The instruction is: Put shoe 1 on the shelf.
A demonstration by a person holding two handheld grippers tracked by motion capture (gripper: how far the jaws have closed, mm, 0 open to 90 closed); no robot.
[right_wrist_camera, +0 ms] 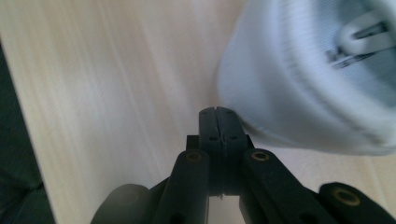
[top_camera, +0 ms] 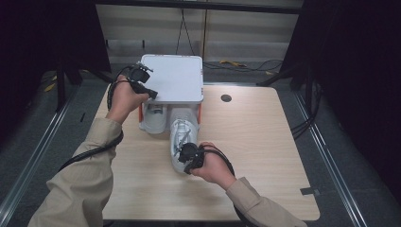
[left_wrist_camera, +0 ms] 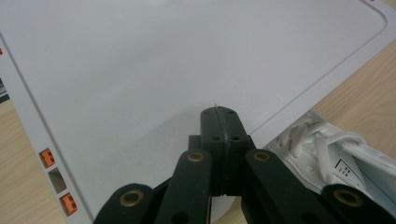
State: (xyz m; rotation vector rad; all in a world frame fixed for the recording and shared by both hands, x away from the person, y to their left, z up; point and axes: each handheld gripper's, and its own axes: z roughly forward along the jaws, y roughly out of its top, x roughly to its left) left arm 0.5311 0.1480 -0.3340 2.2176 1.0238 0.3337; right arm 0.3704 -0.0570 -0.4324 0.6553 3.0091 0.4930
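The left gripper [top_camera: 152, 94], jaws pressed together on nothing, rests over the left part of the white box lid [top_camera: 176, 78] at the table's [top_camera: 265, 142] far side. The right gripper [top_camera: 182, 163], also clenched empty, sits at the near end of a white shoe [top_camera: 182, 132] that pokes out from under the lid.

Light wooden table [top_camera: 265, 142] with rounded corners at frame centre, round dark grommet hole [top_camera: 226, 98] near its far edge, grey carpeted floor [top_camera: 340, 156] around it, black curtains [top_camera: 359, 56] at left and right, pale wall panel [top_camera: 246, 33] at top, cables [top_camera: 236, 64] lying on the floor behind.
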